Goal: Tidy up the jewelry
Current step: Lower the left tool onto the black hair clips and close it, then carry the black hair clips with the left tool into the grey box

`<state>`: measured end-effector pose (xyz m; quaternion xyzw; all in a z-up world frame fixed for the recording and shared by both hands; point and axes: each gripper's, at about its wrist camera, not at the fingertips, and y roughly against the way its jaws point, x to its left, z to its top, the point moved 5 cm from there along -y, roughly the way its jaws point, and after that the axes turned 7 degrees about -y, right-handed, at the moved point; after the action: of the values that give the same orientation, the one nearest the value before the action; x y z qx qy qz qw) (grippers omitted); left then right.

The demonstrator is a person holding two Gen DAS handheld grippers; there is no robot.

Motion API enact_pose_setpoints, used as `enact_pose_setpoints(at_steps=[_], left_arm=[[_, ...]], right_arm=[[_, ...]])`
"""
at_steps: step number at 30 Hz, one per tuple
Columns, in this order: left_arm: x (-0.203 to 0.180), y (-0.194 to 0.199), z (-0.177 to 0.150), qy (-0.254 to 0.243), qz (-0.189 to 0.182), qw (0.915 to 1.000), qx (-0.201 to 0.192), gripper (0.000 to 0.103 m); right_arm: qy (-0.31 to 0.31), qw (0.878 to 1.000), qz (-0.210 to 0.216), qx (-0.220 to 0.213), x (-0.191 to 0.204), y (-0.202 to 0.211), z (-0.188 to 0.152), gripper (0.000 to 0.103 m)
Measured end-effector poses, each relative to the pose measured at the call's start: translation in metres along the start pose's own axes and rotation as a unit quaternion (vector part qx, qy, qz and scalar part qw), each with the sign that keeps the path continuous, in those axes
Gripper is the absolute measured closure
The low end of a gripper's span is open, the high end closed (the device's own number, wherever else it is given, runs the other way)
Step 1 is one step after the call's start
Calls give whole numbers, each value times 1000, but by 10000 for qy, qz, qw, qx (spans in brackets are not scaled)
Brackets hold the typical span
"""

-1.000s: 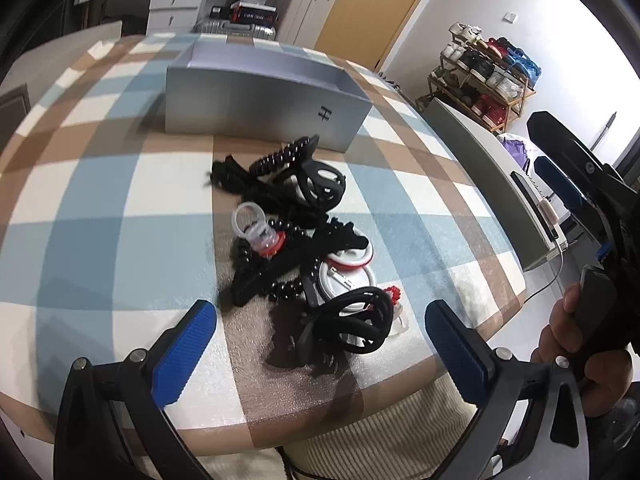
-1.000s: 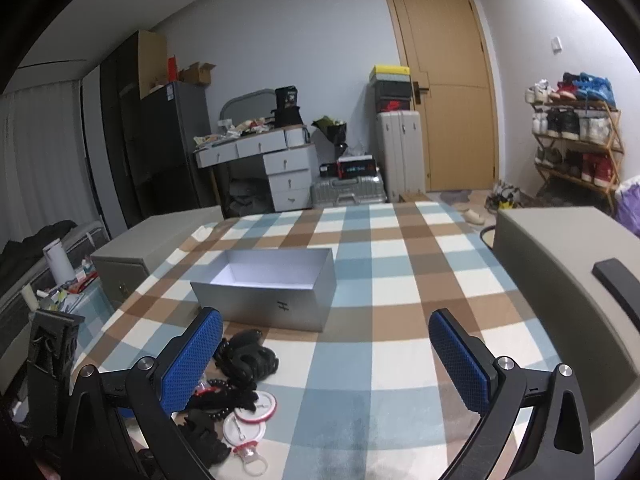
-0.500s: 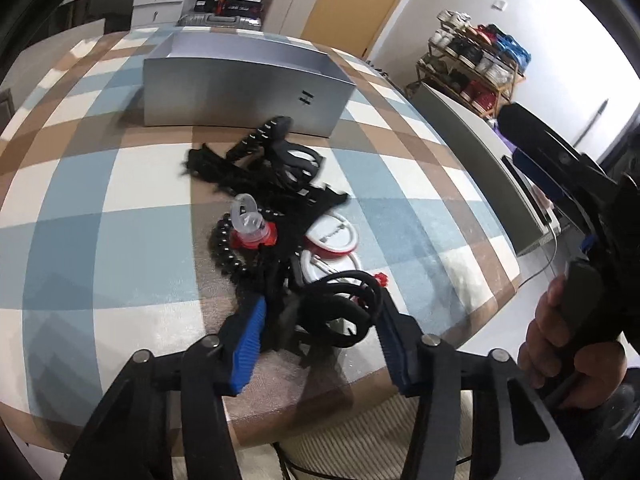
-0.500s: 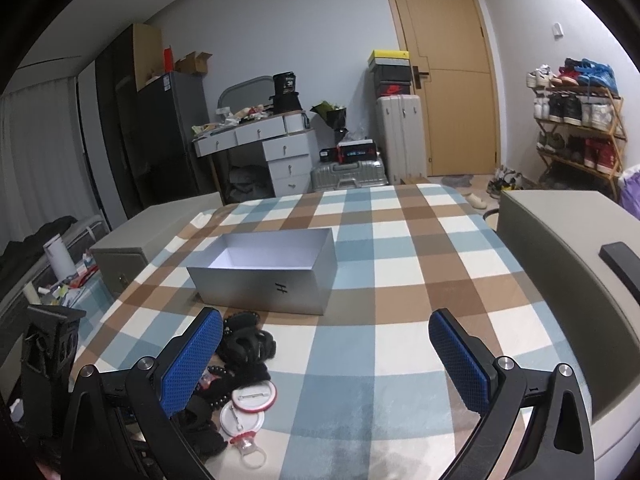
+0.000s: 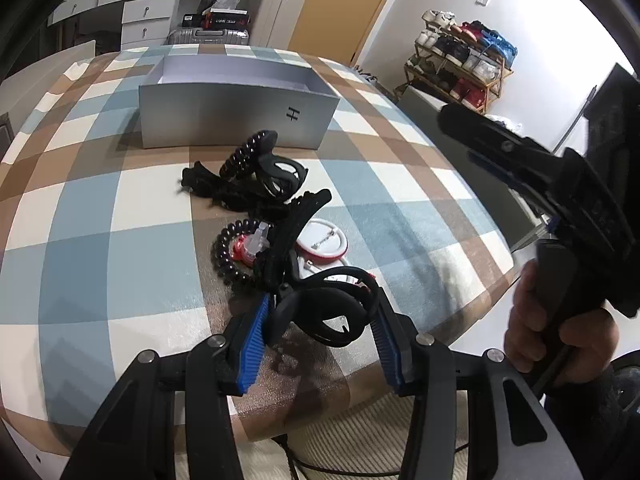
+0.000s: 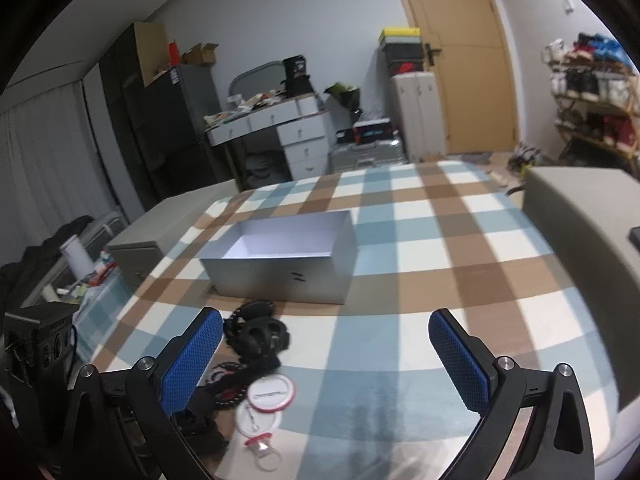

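Left gripper (image 5: 320,324) pinching black hair claw (image 5: 328,308) at near table edge. Silver box (image 5: 236,120) lies at 12 o'clock beyond pile. Right gripper (image 6: 324,356) spread, empty.

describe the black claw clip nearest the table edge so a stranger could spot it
On the plaid tablecloth, in front of the silver box, lies a heap of accessories. The black claw clip is at its near end, the only piece pinched between the left gripper and its blue fingers.
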<state>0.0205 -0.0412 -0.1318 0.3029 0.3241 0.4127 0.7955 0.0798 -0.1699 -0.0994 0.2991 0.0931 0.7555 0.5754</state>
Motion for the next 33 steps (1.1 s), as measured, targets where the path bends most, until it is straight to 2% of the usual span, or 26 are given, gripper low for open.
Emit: enact_pose_setpoints(at_steps=[5,10,13,17,21,26,29,30,33], left_arm=[[3,4,7,-30,-83,9999,-114,61],[14,7,14,28,-241,9995,-225,61],[21,5,18,52,-273,9993,-255,61],[28,3,20,1,-395,9990,-202,61],[29,7,18,-202,-371,9989,-208,61],[35,11,17,-153,-622,9976,-254,61],[38,14,16,-113,-685,9973,-241,61],[38,15,16,-136,-657,9974,-253,61],[39,21,16,-173,-603,9975,-315,61]], right_arm=[[-138,9963,565,630,5,-34,-3,0],[-433,9854,1019,1294,7,-73,-11,0],[-499,9808,1164,1486,10,-87,-12,0],[-242,9784,1139,1711,20,-101,-18,0],[30,9764,1085,1867,27,-107,-26,8],[162,9717,1094,2089,31,-114,-33,26],[239,9710,1040,2140,33,-115,-36,44],[268,9707,1025,2155,33,-115,-36,55],[247,9711,992,2157,33,-115,-37,56]])
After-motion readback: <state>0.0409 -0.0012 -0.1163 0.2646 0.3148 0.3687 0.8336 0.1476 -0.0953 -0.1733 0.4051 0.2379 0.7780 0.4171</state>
